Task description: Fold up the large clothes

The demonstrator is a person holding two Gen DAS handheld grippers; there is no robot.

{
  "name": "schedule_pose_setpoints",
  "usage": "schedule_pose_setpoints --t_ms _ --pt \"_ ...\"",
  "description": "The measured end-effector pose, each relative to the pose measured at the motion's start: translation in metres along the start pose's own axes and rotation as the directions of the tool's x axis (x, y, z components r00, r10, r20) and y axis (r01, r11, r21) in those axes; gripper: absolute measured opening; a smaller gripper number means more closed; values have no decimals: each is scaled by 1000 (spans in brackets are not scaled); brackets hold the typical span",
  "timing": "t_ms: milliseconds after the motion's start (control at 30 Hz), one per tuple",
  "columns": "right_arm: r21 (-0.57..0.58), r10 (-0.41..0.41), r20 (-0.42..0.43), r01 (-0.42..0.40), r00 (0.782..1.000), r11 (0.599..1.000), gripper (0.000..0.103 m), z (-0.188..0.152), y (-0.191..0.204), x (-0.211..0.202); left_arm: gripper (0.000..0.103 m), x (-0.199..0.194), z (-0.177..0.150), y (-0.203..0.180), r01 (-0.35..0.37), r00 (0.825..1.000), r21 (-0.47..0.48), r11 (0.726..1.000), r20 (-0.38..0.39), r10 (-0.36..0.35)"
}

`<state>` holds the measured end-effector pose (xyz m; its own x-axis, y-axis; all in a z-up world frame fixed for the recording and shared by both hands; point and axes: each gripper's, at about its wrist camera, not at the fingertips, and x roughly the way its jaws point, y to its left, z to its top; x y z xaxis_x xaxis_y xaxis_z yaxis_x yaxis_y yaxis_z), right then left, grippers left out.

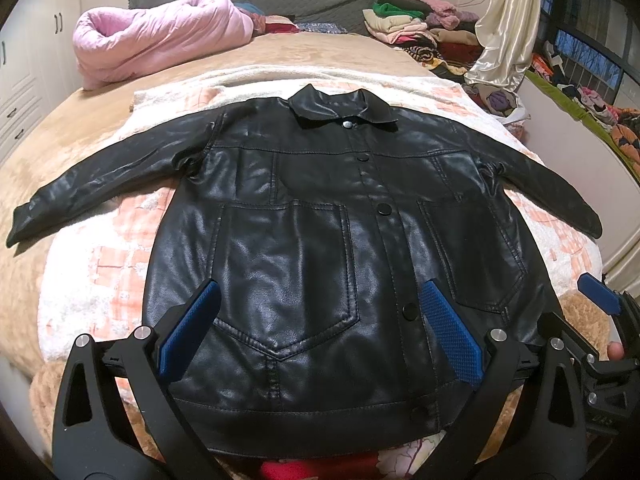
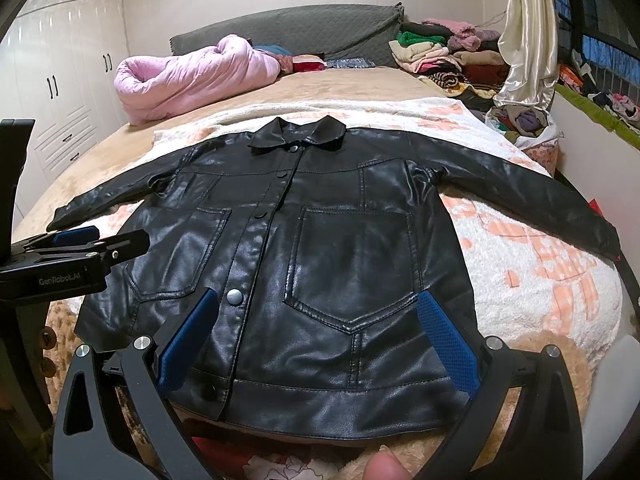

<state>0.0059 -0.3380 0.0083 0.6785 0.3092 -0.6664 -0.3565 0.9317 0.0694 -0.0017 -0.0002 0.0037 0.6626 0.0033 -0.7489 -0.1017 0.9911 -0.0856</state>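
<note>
In the left wrist view, the left gripper (image 1: pixel 320 328) fills the lower part of the frame with its blue pads spread wide, the left pad (image 1: pixel 188 330) and right pad (image 1: pixel 450 332) poised over the lower front of the black leather jacket (image 1: pixel 312 216), clamping nothing. Whether the pads touch the leather cannot be told. At the lower right edge of that frame the right gripper (image 1: pixel 600 300) shows only one blue pad.

In the right wrist view, the left gripper (image 2: pixel 76 238) enters at the middle left, and the right gripper (image 2: pixel 320 332) sits at the bottom with its fingers equally wide apart over the jacket's hem area, empty.

A rolled pink quilt (image 2: pixel 192 76) lies in the upper left, a pile of clothes (image 2: pixel 440 56) in the upper right beside a pale curtain (image 2: pixel 524 40).

The jacket lies flat, front up, buttoned, in the centre on a white and orange blanket (image 2: pixel 540 248) on the bed (image 2: pixel 344 84), sleeves spread to both sides, collar far from the cameras.
</note>
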Motion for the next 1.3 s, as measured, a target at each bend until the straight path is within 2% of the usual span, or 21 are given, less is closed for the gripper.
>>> schedule_pose_setpoints --t_ms 900,1300 --pt "-2 -6 5 6 1000 1000 99 1 -3 0 94 1 4 -4 9 1000 5 1000 -9 -9" --pt "-5 3 26 -3 1000 1000 99 30 -2 12 94 16 26 -2 7 1000 -5 1000 5 -7"
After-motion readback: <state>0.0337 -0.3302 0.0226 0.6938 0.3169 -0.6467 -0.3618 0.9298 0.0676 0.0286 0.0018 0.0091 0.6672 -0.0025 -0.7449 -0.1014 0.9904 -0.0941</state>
